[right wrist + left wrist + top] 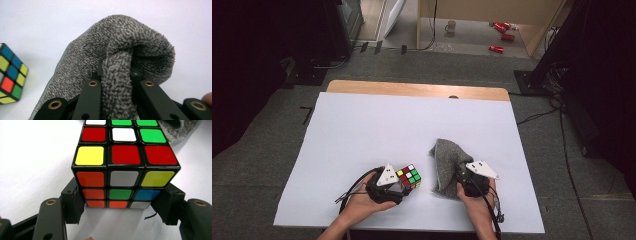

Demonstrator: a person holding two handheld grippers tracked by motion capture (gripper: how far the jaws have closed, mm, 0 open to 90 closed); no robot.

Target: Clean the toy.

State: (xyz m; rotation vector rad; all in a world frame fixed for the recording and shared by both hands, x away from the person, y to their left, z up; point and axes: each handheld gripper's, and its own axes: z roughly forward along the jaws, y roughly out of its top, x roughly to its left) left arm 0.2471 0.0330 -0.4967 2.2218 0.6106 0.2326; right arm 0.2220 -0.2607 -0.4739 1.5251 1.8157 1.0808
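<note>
A scrambled Rubik's cube [409, 176] rests on the white sheet [377, 130] near the front edge. My left gripper [400, 184] comes at it from the left, and its jaws are pressed against the cube's lowest layer on both sides [120, 202]. To the right, a grey terry cloth [448, 162] is bunched up in a raised fold. My right gripper [460, 176] is shut on that fold [117, 72], and the cloth [140, 47] arches over the jaws. The cube [11, 75] also appears at the left of the right gripper view.
The white sheet covers a wooden table whose bare strip [412, 89] shows at the back. Beyond it are grey floor, cables, a mug [450, 26] and red cans [502, 30]. Dark equipment stands at both sides.
</note>
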